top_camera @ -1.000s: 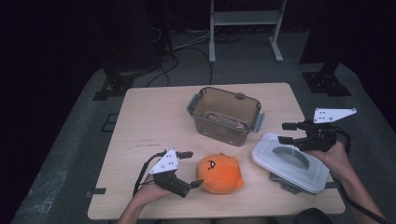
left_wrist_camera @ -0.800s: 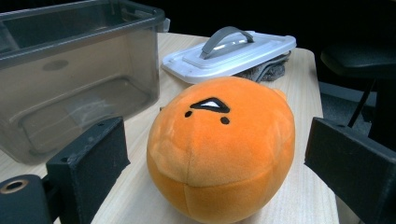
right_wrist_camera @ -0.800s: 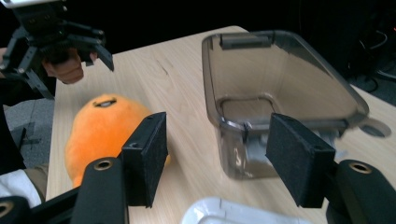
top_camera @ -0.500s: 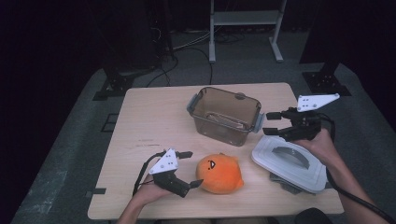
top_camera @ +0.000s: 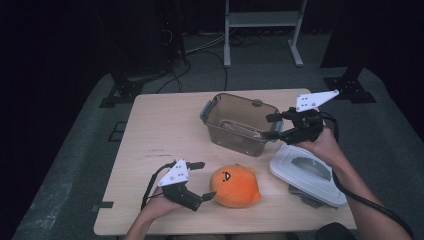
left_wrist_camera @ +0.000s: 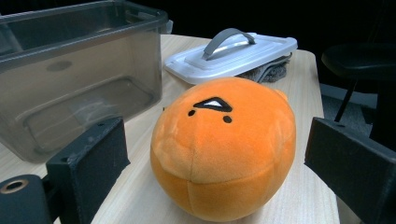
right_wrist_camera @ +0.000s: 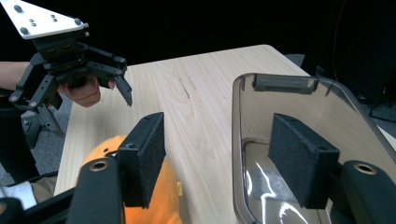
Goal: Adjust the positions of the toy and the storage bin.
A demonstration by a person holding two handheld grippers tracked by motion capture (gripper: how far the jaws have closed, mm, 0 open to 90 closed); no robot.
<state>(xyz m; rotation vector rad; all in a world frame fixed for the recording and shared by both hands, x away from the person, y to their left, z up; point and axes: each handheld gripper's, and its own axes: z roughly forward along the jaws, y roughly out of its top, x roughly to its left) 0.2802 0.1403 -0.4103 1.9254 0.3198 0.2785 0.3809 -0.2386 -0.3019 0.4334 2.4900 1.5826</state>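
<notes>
An orange plush ball with a small face [top_camera: 235, 186] [left_wrist_camera: 224, 144] lies near the table's front edge. My left gripper [top_camera: 207, 179] [left_wrist_camera: 219, 158] is open at its left side; the plush sits between the jaws, with a gap at each pad. A clear grey container [top_camera: 237, 122] [left_wrist_camera: 70, 84] stands empty at mid-table. My right gripper [top_camera: 269, 126] [right_wrist_camera: 223, 158] hovers open at the container's right end, above the rim [right_wrist_camera: 236, 140], with nothing gripped. The white lid with a grey handle [top_camera: 307, 172] [left_wrist_camera: 233, 53] lies flat to the right of the plush.
A grey fuzzy item [top_camera: 300, 192] [left_wrist_camera: 273, 72] pokes out from under the lid. The wooden table [top_camera: 165, 130] has bare room on its left half. A metal rack [top_camera: 262, 20] and cables stand on the dark floor behind it.
My right gripper has moved from above the lid up and left to the container's right end. The left gripper and the plush have not moved.
</notes>
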